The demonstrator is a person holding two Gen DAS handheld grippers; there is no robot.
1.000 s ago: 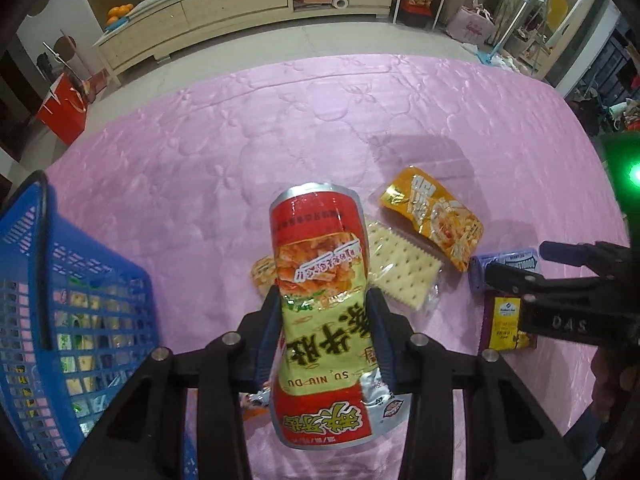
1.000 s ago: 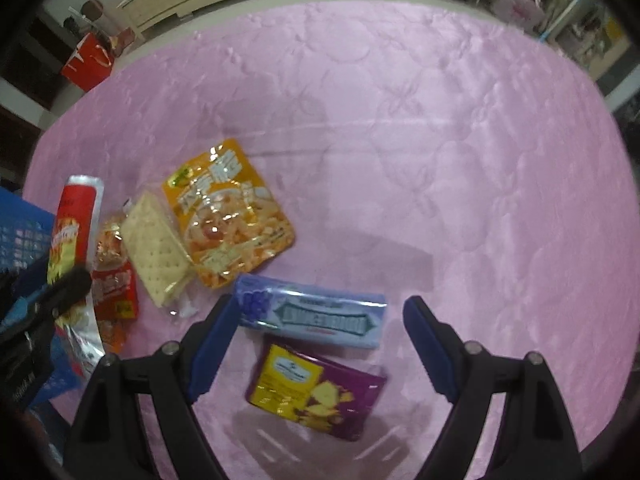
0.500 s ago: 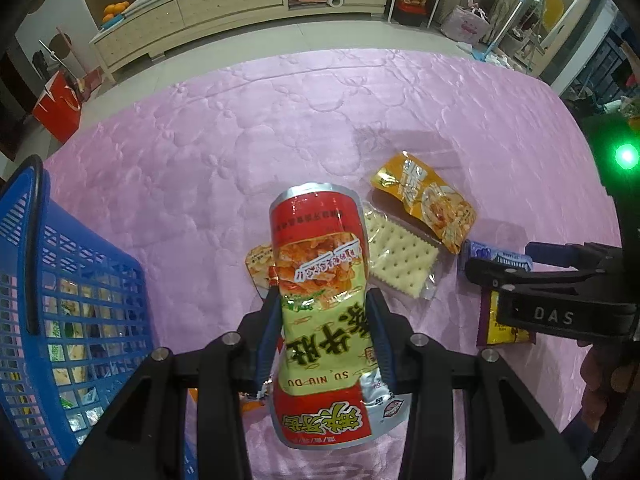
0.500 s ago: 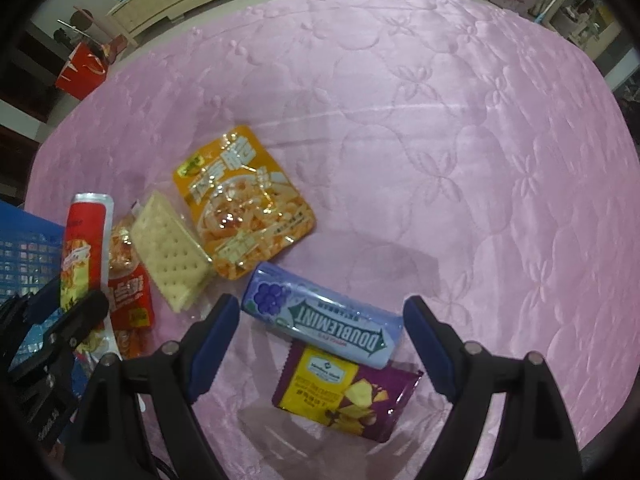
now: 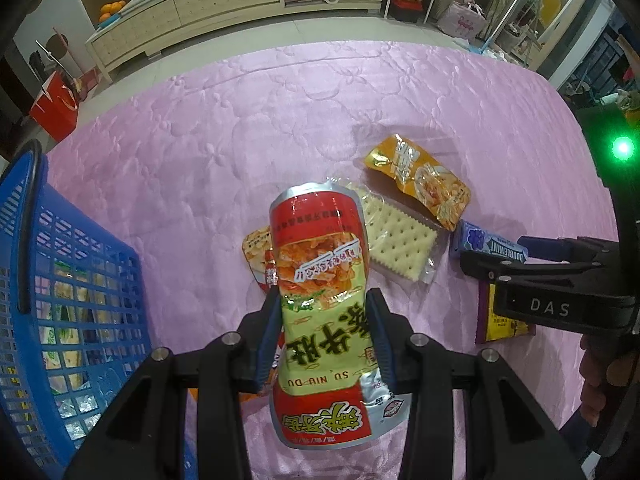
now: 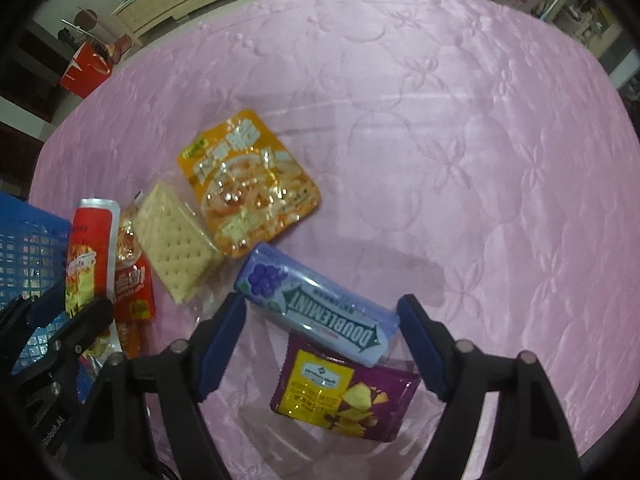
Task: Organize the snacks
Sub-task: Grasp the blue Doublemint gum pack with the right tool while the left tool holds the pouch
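- Snacks in the left wrist view: we pinch the red pouch [image 5: 320, 280] across its waist with the left gripper [image 5: 324, 340], lifted off the pink cloth [image 5: 280, 120], with the blue basket [image 5: 72, 280] to our left already holding packets.
- Our grip sits on soft, crinkled film, and the pouch bulges above and below the pads; we judge it could slide or pivot out if we swing hard toward the basket.
- A small red packet [image 5: 258, 256] and the cracker pack [image 5: 396, 244] lie right behind the pouch. If we dip low on the way over, we could drag them along.
- The basket rim stands high beside us, so a low pass could catch the pouch's bottom edge and pull it loose.
- The right gripper [image 5: 520, 256] reaches in from the right, close to our left one; a clash looks possible if both move at once.

- Snacks in the right wrist view: our right gripper [image 6: 320, 320] is spread wide around the gum pack [image 6: 316, 308], not yet touching it.
- The gum lies slanted across the gap, resting partly on the purple packet [image 6: 344, 396]. Closing now may grip it corner to corner and twist it, or snag the purple packet under it.
- The orange pouch [image 6: 248, 184] lies just beyond the gum and may be nudged if we push forward.
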